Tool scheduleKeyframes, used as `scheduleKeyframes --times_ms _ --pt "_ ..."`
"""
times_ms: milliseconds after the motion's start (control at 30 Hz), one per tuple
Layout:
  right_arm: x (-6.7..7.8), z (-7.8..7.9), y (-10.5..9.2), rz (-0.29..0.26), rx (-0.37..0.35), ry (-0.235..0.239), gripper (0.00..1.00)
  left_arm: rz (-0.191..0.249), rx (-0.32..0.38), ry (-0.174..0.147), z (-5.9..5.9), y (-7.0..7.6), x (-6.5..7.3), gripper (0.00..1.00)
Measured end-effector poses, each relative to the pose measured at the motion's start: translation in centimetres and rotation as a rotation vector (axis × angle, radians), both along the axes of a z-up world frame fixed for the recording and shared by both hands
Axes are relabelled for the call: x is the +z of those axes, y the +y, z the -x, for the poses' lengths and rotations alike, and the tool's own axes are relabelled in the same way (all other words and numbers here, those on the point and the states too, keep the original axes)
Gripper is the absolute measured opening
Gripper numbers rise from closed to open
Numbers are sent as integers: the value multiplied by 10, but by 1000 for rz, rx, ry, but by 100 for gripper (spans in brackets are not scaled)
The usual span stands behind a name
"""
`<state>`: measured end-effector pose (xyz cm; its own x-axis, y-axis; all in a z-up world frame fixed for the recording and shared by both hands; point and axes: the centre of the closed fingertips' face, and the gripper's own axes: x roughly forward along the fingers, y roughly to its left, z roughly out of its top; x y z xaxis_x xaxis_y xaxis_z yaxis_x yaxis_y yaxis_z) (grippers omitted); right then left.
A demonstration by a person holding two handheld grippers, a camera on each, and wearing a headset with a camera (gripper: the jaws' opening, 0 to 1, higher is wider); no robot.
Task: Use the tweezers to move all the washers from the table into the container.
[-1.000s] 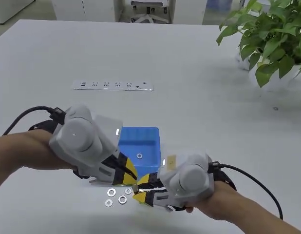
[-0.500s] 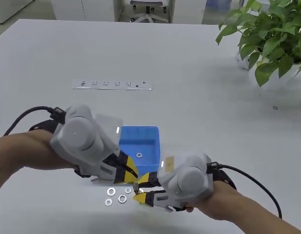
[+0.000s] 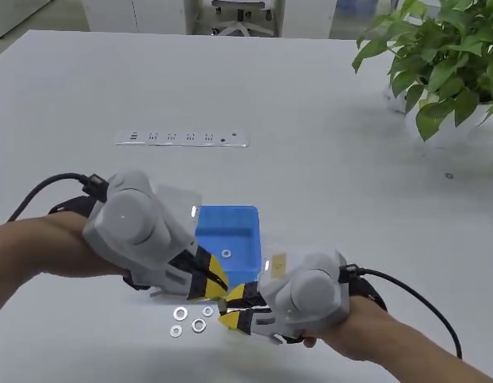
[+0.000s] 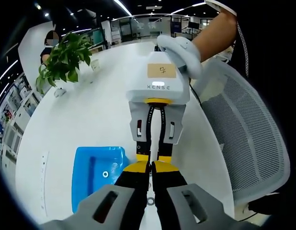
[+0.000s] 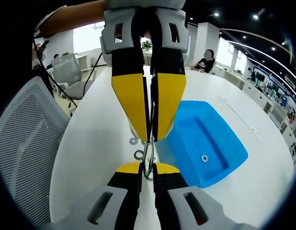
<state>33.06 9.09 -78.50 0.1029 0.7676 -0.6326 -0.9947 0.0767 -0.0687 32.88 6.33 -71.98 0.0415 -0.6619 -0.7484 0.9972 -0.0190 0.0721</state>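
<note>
Nearest the person, at 6 o'clock on the white table [image 3: 326, 159], the right gripper [image 3: 229, 312] and the left gripper [image 3: 214, 288] meet nose to nose, jaws pointing at each other. In the right gripper view the tweezers [image 5: 148, 152] run through the slim gap of the left jaws, which are pinched on them, and the rounded end sits between the right jaws, drawn in narrow and seemingly clamped on it too. Just at 9 o'clock of the jaw tips, four washers [image 3: 180, 313] lie loose on the table in a small cluster. Behind the grippers, toward 12 o'clock, stands the blue container [image 3: 227, 226] with one washer inside it [image 3: 226, 254]; the two gripper bodies cover its near edge and near-left corner. Farther out at 11 o'clock a white power strip [image 3: 183, 139] lies flat, well apart from the container. At 2 o'clock a leafy potted plant [image 3: 438, 56] stands at the table's far right, and at 12 o'clock past the far edge an office chair base [image 3: 242, 11] shows.
</note>
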Motion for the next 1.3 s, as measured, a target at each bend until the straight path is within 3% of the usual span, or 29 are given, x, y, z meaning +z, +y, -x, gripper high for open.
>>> scheduleKeyframes --times_ms 500,1033,1300 --pt "5 1 0 -6 -12 13 9 0 -9 -3 1 0 5 5" --pt "26 4 -2 -9 -9 -7 9 12 -15 -11 4 -1 25 5" --pt "42 -1 -1 -16 -9 -33 9 9 -25 -30 2 -2 41 5"
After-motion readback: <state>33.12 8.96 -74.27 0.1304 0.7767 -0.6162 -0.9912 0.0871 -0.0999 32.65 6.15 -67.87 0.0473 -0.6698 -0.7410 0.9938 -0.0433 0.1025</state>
